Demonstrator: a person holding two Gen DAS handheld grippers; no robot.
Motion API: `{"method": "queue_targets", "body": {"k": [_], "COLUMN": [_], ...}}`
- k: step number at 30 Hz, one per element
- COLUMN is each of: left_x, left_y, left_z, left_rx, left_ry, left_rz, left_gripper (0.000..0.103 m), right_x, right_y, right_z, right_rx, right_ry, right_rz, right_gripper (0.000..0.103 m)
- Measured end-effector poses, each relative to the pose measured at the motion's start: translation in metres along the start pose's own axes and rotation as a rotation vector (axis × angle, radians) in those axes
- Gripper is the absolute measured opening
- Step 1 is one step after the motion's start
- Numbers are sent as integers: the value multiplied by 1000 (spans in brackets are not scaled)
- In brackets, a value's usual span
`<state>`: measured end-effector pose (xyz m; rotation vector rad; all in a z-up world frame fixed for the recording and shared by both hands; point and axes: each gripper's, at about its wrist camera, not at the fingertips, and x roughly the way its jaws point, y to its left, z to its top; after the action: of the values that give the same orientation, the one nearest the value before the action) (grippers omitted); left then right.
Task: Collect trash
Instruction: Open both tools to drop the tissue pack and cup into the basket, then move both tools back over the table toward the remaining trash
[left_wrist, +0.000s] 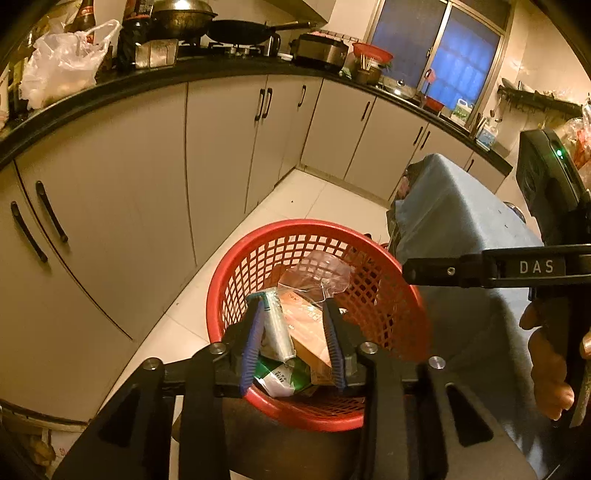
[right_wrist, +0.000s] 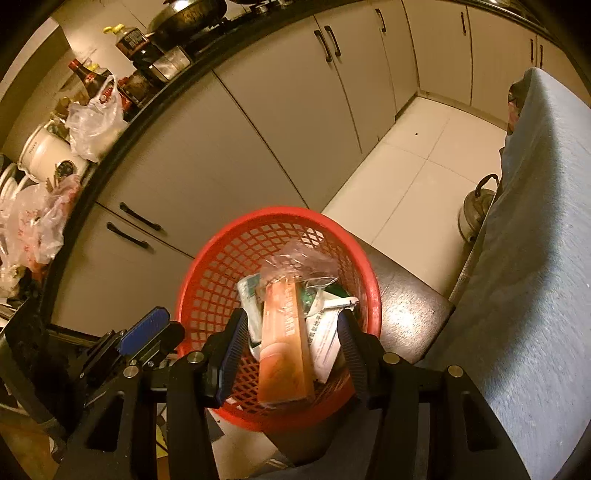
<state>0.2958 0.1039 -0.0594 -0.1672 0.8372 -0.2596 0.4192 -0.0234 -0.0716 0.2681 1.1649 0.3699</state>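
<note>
Inside the red mesh basket (right_wrist: 207, 291) an orange carton (right_wrist: 284, 343) lay tilted, its long axis running from the near rim toward the far wall. Crinkled clear plastic (right_wrist: 299, 262) and green-and-white wrappers (left_wrist: 280, 376) sat around it, their print unreadable. Both the left gripper (left_wrist: 293, 306) and the right gripper (right_wrist: 291, 317) hung over the basket, fingers parted, gripping nothing.

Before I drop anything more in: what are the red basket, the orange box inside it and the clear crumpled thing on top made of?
Red basket: looks like moulded plastic, slightly glossy, with open lattice walls and a solid rim.
Orange box: probably printed cardboard, with flat faces, straight edges and a soft sheen.
Clear crumpled thing: thin transparent plastic film, likely a bag or wrapper, creased and see-through to the lattice behind it.
</note>
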Motion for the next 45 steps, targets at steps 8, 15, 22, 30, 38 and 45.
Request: {"method": "queue_targets", "body": {"k": [8, 15, 22, 30, 38, 45], "left_x": [-16, -34, -52, -74, -93, -94], "left_y": [-5, -16, -41, -94, -160, -225], "left_z": [-2, -8, -12, -20, -26, -35], "left_rx": [-4, 7, 42, 124, 201, 302], "left_ry": [-15, -35, -49, -56, -49, -25], "left_rz": [3, 2, 1, -27, -102, -167], "left_gripper": [34, 37, 38, 41, 45, 45], "right_x": [-22, -50, -85, -136, -194, -263], "right_y": [-1, -16, -42, -60, -101, -166], "right_z": [-15, -33, -55, -88, -129, -173], "right_rx": [11, 48, 99, 109, 134, 163], "right_ry": [-29, -61, -106, -182, -269, -367], "right_rz": [29, 29, 48, 85, 57, -125], "right_gripper": [55, 55, 55, 55, 55, 55]}}
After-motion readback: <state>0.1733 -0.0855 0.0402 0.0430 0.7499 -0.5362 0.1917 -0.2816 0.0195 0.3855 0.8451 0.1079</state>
